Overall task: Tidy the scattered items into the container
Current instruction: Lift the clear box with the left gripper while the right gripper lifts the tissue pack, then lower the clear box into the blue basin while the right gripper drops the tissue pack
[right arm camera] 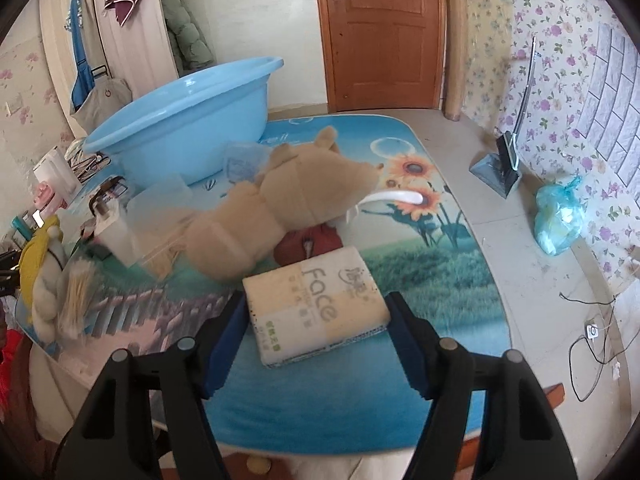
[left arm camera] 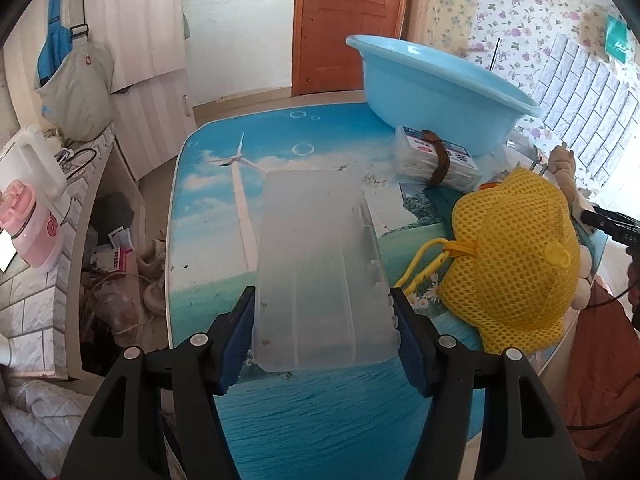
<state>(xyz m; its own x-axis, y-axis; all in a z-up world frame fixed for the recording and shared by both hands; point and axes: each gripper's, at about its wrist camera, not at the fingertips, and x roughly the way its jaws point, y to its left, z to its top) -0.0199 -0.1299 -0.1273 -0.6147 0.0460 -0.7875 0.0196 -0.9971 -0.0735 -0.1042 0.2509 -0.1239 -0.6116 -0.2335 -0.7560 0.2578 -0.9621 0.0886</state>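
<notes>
A light blue plastic basin stands at the far side of the table; it also shows in the right wrist view. My left gripper is open, its jaws on either side of a clear plastic box lying flat on the table. My right gripper is open, its jaws on either side of a pack of "Face" tissues. A tan plush toy lies behind the pack. A yellow mesh bag lies right of the clear box.
A banded tissue pack lies in front of the basin. A red pouch and a white spoon lie by the plush. A pink bottle stands on a side shelf. Cables and a blue bag lie on the floor.
</notes>
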